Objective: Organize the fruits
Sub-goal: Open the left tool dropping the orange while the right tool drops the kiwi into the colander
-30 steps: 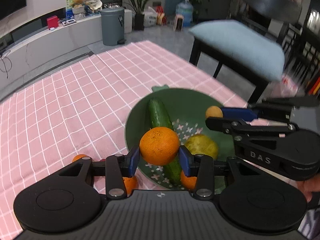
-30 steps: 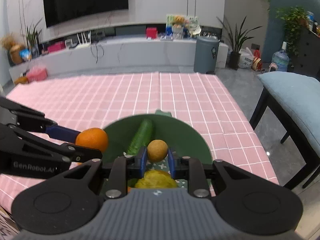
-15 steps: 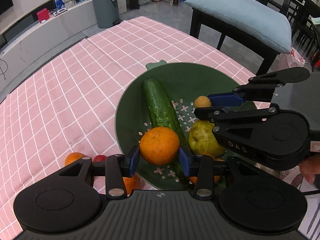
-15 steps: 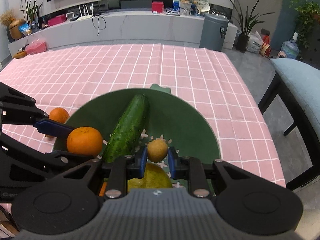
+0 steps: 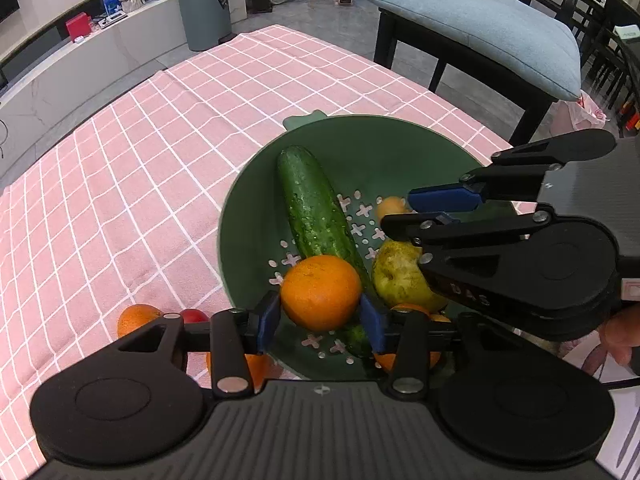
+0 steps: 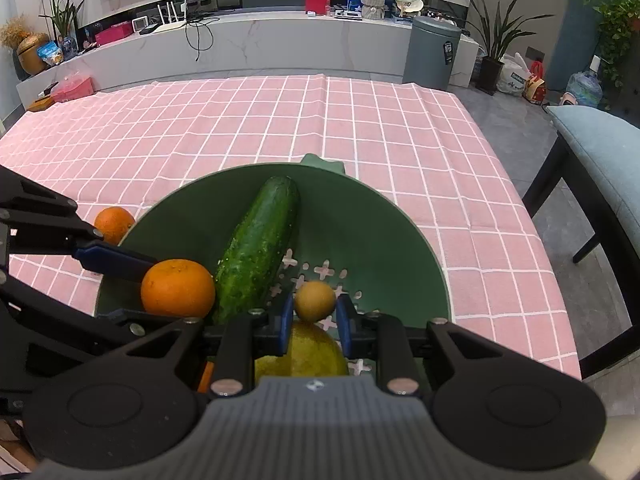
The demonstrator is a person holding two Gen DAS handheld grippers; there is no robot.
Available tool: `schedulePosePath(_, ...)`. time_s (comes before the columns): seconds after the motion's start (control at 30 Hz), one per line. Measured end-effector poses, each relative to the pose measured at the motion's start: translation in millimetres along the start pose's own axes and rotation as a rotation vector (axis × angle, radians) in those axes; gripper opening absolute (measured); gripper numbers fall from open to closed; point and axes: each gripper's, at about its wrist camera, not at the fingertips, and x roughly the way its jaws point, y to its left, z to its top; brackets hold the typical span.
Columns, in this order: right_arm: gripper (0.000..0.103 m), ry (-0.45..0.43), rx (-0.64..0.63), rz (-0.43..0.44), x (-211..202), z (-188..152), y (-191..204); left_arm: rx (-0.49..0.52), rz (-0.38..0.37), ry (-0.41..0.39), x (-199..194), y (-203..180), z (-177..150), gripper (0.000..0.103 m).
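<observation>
Over the bowl, the left gripper is opening around an orange; the right gripper pinches a small yellow fruit

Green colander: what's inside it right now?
Green colander holds a cucumber, a pear, and another orange mostly hidden behind the left gripper; anything beneath is covered.

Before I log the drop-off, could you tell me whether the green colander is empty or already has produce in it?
Not empty: the green colander holds a cucumber and a yellow-green pear on its perforated floor.
</observation>
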Motion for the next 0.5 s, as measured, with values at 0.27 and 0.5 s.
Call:
schedulePosePath(0.27, 0.036, -0.027, -0.004, -0.031, -16.7, -2.2, 1.9, -0.020, -0.014, -0.036, -17.0, 0.9, -3.3, 0.061)
schedulePosePath(0.5, 0.042, -0.119, -0.007, -0.040, -45.0, 2.2, 10.3, -0.038, -0.030, -0.148, -57.0, 9.0, -11.2, 0.062)
